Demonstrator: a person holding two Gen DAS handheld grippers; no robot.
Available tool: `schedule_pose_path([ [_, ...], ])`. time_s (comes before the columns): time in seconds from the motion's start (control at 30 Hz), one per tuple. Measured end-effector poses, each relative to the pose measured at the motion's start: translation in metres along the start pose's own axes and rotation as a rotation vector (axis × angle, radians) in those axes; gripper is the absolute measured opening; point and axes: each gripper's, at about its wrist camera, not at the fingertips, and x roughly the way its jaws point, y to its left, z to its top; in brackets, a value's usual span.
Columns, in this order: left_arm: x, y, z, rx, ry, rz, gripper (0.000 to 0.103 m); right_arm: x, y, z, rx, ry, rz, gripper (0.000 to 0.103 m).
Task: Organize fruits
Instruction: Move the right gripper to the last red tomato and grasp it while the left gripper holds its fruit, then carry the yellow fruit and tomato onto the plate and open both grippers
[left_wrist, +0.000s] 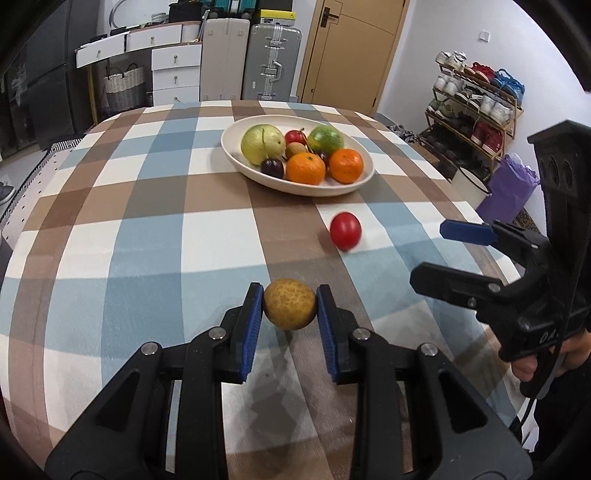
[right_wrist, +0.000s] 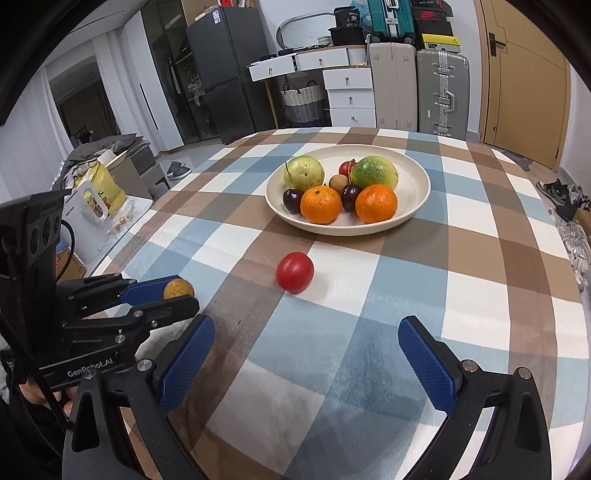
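My left gripper (left_wrist: 290, 308) is shut on a small speckled yellow-brown fruit (left_wrist: 290, 309), held just above the checked tablecloth; the right wrist view shows that fruit (right_wrist: 178, 289) at the left. A red tomato-like fruit (left_wrist: 345, 230) lies loose on the cloth between me and the cream bowl (left_wrist: 236, 142). The bowl holds two oranges (left_wrist: 306, 168), two green fruits, dark plums and small red fruit. My right gripper (right_wrist: 306, 354) stands open over the cloth, nothing between its blue pads (right_wrist: 426, 363), the red fruit (right_wrist: 294, 272) ahead of it.
The round table (left_wrist: 147, 229) has a blue, brown and white checked cloth. A shoe rack (left_wrist: 476, 107) and purple bag stand to the right of it. Drawers, suitcases and a door line the back wall. A white appliance (right_wrist: 92, 218) sits off the table's left edge.
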Motion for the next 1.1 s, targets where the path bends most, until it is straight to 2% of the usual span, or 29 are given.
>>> schedule_pose_path([
  [0.1,0.007,0.007,0.008,-0.01,-0.003,0.015,0.027,0.008,-0.001,0.005,0.004,0.007,0.008,0.1],
  [0.23,0.018,0.018,0.015,-0.033,0.0,0.026,0.027,0.025,-0.002,0.01,0.01,0.041,0.027,0.09],
  [0.37,0.026,0.022,0.02,-0.031,0.001,0.038,0.027,0.044,-0.003,0.016,0.009,0.062,0.028,0.085],
  [0.6,0.034,0.018,0.026,-0.002,0.002,0.051,0.027,0.063,-0.002,0.026,-0.001,0.072,0.029,0.066],
  [0.8,0.039,0.017,0.03,0.005,0.003,0.052,0.027,0.07,0.001,0.031,-0.014,0.066,0.032,0.059],
  [1.1,0.04,0.015,0.033,0.011,0.004,0.051,0.027,0.071,0.005,0.032,-0.045,0.066,0.019,0.031],
])
